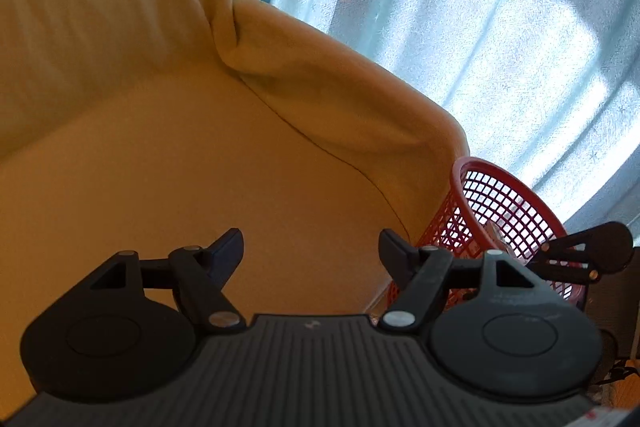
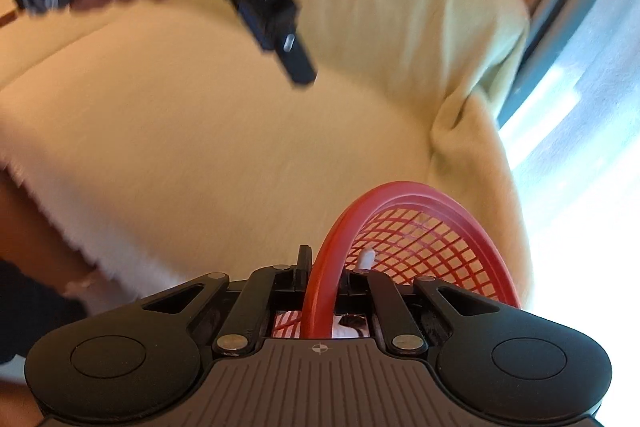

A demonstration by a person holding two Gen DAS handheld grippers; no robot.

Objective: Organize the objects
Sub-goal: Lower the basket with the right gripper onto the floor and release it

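Two grippers were in play: the right gripper (image 2: pixel 320 267) was clamped on the rim of the red mesh basket (image 2: pixel 420 227), held just beside the yellow-covered sofa (image 2: pixel 240 147); the left gripper (image 1: pixel 311 247) hung over the seat, jaws apart and empty.

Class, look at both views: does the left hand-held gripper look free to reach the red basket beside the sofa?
Probably yes. The left hand-held gripper is open and empty, with nothing between it and the red basket; the right hand-held gripper already grips its rim.
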